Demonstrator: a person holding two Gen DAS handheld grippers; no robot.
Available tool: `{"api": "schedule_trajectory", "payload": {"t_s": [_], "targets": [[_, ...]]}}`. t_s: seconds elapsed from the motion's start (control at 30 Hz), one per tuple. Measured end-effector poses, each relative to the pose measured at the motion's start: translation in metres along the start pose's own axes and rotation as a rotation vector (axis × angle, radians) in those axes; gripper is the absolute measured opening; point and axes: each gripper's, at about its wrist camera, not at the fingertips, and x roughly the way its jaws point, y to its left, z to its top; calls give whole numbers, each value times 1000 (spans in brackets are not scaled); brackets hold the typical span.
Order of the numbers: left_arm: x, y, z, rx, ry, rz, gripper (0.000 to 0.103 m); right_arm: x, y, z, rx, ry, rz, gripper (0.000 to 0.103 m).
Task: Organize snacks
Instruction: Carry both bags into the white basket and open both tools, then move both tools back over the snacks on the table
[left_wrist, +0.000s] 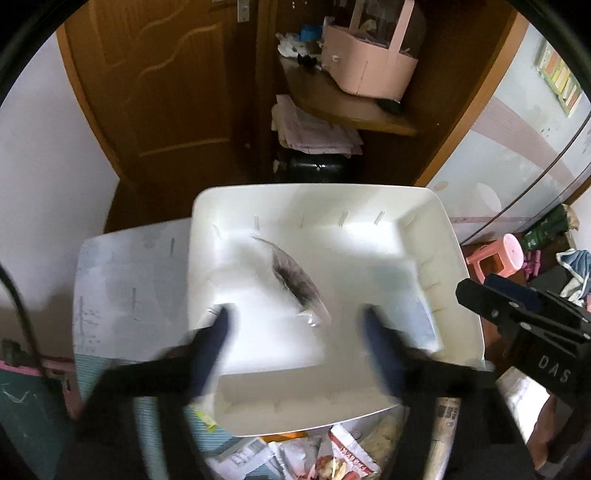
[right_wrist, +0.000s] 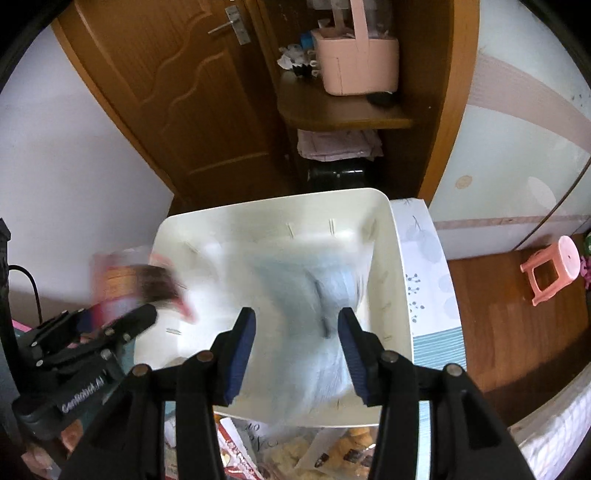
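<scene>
Left wrist view: left gripper (left_wrist: 295, 332) stands spread wide above the white bin (left_wrist: 458, 266), nothing between its fingers; a clear snack packet (left_wrist: 295, 280) lies inside the bin. Right wrist view: right gripper (right_wrist: 297, 347) pinches a blurred pale blue bag (right_wrist: 314, 295) over the bin. Loose snack packets (right_wrist: 332, 454) lie below the bin's near rim.

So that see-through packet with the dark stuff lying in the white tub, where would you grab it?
Probably by its clear flat end, the one nearest the camera, coming straight down from above. The packet lies flat and slantwise on the floor of the tub. The walls block a sideways approach, and that end looks thin enough to pinch. The picture is blurred, so this is a guess.
</scene>
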Motion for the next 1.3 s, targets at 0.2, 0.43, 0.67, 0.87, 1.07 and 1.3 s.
{"api": "schedule_trajectory", "payload": {"t_s": [0.2,0.43,0.67,0.87,1.07,1.3], "targets": [[2,5,-3,-17,4,2,91,0,3,-2,-4,4,3,48],[-19,11,-10,-32,-15,-6,92,-16,7,-7,-10,-28,40,48],[-45,3,-19,0,-49,9,96,-35,13,-16,-27,-50,69,48],[-70,-4,-31,-12,-61,-8,96,-51,12,-26,-20,-65,90,50],[-97,-13,-45,-23,-79,-43,96,-72,11,-39,-24,-92,111,51],[-131,-28,-69,0,-136,-5,96,-104,8,-60,-29,-142,124,59]]}}
